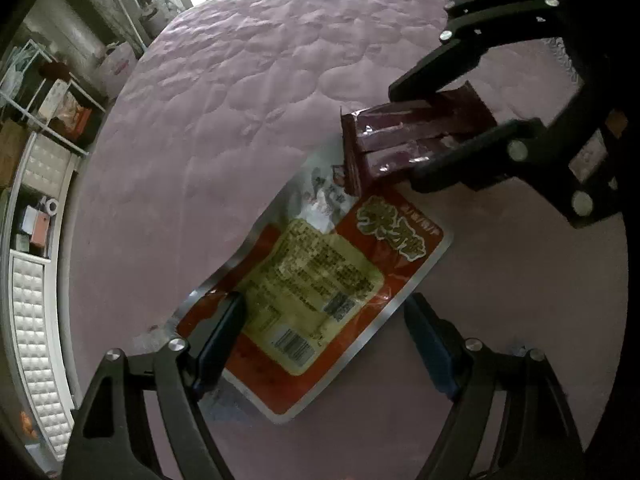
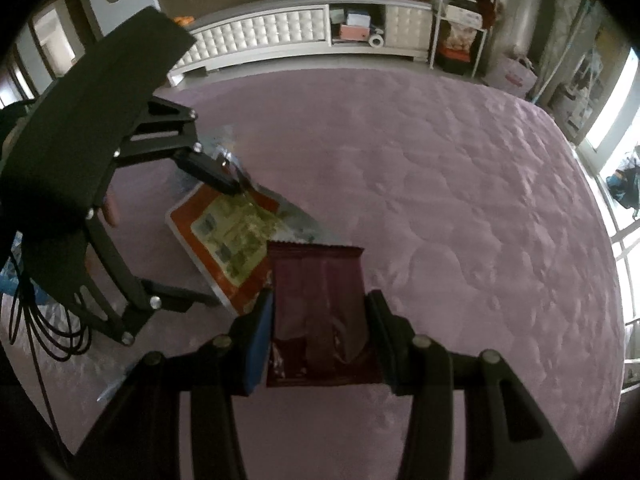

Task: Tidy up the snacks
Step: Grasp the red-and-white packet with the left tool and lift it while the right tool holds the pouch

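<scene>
A flat red and yellow snack bag (image 1: 320,280) with a silver rim lies on the purple quilted bed cover (image 1: 240,100). My left gripper (image 1: 322,312) points down over the bag's near end and stands open. One of its fingers (image 1: 224,328) is above the bag's left edge and the other is just off the right edge. My right gripper (image 2: 322,316) is shut on a dark maroon snack packet (image 2: 320,288), held above the far end of the red bag (image 2: 228,236). The left wrist view shows the maroon packet (image 1: 400,136) between the right gripper's jaws. In the right wrist view the left gripper (image 2: 226,245) straddles the bag.
The bed cover (image 2: 440,200) spreads wide to the right. Beyond the bed's edge stand a white tufted low cabinet (image 2: 260,40) and a white wire rack (image 2: 460,20) with boxes. Black cables (image 2: 52,320) hang by the left gripper. A bright window (image 2: 612,120) lies at the right.
</scene>
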Demonstrator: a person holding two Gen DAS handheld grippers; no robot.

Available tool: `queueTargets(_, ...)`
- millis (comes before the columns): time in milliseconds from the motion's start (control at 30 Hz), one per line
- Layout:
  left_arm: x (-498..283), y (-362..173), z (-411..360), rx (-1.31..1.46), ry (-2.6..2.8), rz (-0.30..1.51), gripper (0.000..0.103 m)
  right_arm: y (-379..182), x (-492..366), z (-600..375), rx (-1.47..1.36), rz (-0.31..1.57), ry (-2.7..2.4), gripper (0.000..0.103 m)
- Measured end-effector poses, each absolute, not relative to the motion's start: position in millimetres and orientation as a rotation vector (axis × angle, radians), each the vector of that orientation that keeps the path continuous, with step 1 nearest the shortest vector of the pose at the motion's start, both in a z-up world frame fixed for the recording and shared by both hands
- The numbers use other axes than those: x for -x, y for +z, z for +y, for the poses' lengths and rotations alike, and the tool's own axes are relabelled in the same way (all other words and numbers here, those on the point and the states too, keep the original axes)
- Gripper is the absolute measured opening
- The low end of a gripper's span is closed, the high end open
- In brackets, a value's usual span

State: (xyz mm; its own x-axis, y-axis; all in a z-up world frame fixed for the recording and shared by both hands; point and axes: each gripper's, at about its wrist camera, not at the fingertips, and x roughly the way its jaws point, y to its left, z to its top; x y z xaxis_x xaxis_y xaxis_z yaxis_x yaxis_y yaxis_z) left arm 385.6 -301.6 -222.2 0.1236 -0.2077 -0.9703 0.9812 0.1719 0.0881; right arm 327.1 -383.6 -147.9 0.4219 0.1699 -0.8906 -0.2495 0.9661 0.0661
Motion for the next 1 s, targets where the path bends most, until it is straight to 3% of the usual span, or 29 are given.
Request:
queueTargets(333,-404.0,-228.6,-308.7,-0.898,-1.159,1.098,0.077,-152.3,-331.1,-394.0,0.057,1.124,0.228,0.051)
queueTargets(367,-405.6,-228.1,-308.8,-0.884,-1.158,1.099,0.075,-152.0,-331.1,-394.6,0.055,1.124,0.227,0.051)
queueTargets(433,-409.3,-225.2,-308.5,-0.851,-1.139,1.101,0.054,-151.0,-331.7,-396.3,0.05,1.121,0.222,0.051)
queueTargets(533,-421.2,-222.5,-306.3,-0.791,-1.099,1.132,0.038,-148.7,-333.5,-401.0,0.044,1.109,0.201,0.051)
queueTargets(733,-410.0,-218.9,-303.8,-0.794,-1.07,1.124,0.027,-142.9,-333.7,-410.7,0.014,1.084,0.192,0.051)
queueTargets(833,-407.0,-210.9,-297.9,-0.757,-1.045,1.1,0.016,-138.4,-332.6,-410.4,0.018,1.068,0.206,0.051)
queueTargets(1000,-392.1,-201.0,-289.1,-0.778,-0.995,1.082,0.011,-129.5,-326.4,-402.6,0.056,1.029,0.215,0.051)
